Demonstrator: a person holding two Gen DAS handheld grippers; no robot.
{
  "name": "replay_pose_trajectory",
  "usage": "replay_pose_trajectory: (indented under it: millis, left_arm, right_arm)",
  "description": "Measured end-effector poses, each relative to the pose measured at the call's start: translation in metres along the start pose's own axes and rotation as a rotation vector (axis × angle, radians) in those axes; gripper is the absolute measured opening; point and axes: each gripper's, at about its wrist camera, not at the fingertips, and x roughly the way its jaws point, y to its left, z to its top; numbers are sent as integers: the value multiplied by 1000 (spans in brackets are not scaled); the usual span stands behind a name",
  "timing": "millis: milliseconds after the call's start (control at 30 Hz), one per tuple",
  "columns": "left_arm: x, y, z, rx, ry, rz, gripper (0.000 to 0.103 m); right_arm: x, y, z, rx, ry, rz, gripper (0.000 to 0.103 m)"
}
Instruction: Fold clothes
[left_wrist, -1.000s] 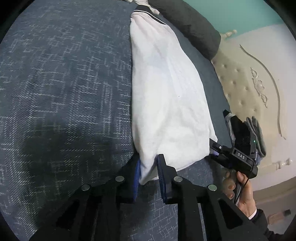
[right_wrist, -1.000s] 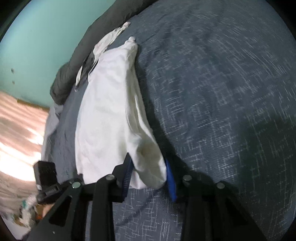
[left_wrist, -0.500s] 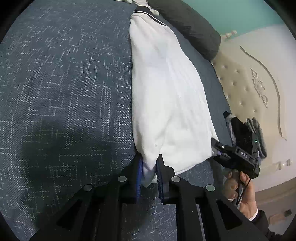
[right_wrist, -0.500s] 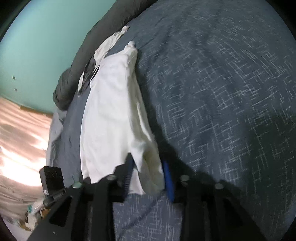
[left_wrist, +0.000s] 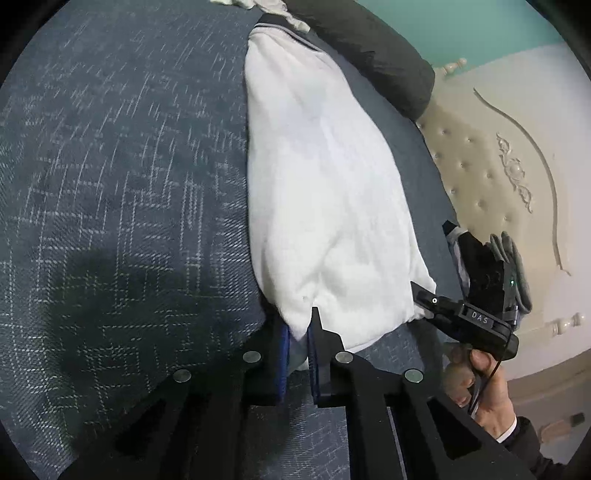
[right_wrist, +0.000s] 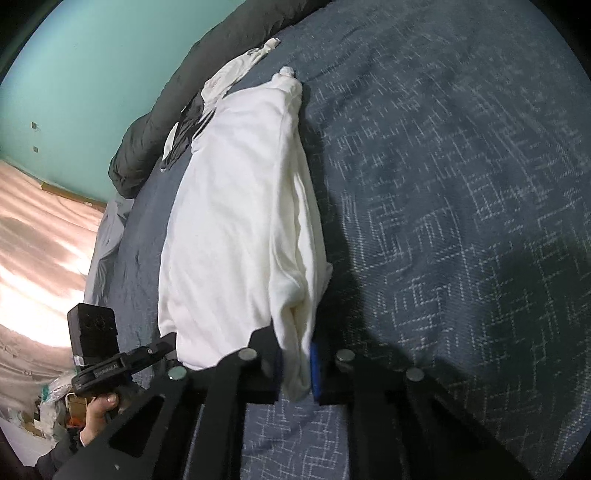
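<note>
Lengthwise, white garment (left_wrist: 325, 192) away frm tools.

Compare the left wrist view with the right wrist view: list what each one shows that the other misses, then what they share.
Only the left wrist view shows the cream tufted headboard and the right hand gripping its tool's handle. Only the right wrist view shows the sunlit floor, the pale sheet edge hanging off the bed, and the left hand. Both show the white garment lying on the dark blue bedspread, the dark bolster beyond it, the teal wall, and each gripper, left and right, shut on a near corner of the garment.
</note>
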Motion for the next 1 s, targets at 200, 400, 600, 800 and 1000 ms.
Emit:
replay_pose_trajectory:
  millis: [200,400,600,800,1000]
  left_arm:
    - [-18,-21,13,18,-33,-9,8]
    - [-42,-48,30,37,-76,-25,8]
    - [-69,-78,52,61,-123,-34,8]
    - [-95,-107,69,69,-161,-66,7]
    - [-127,-142,65,102,-193,-94,7]
  right_arm:
    - [-19,11,6,1,-22,28,9]
    - [-45,44,28,-39,-64,66,9]
    - [-77,74,52,-87,-102,90,9]
    - [-119,107,76,-135,-152,90,8]
    - [-163,136,74,-173,-189,70,8]
